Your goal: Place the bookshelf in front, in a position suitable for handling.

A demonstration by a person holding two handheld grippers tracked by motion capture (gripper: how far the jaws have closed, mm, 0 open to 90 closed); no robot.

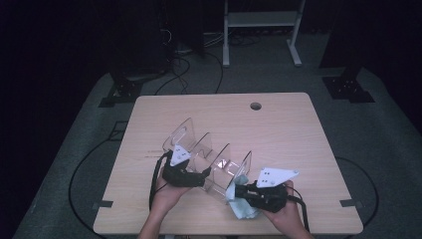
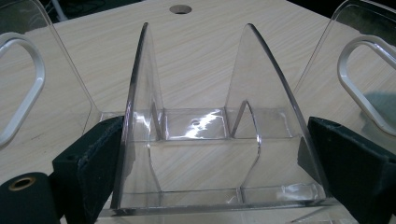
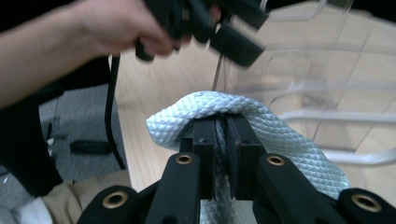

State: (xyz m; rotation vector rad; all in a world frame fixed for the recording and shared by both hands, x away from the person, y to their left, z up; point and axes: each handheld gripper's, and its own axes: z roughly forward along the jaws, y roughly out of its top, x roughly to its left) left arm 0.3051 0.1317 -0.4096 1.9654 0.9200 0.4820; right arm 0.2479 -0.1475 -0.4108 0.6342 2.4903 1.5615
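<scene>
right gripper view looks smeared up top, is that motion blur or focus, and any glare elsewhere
Right gripper view: the far hand and its tongs are motion-smeared, while the cloth is sharp. Left gripper view: a white glare patch on the clear rack. High view: dim, with dark surroundings.

wood table [image 1: 298,129], clear rack [image 1: 219,164] on it

Table [image 1: 278,124]: you have a light wooden top with a round hole [image 1: 256,106] near its far edge.
Floor [image 1: 393,144]: grey carpet lies around your table.
Cables [image 1: 199,64]: black loops run over the carpet behind the table.
Frame [image 1: 261,30]: a pale metal stand faces you beyond the table.
</scene>
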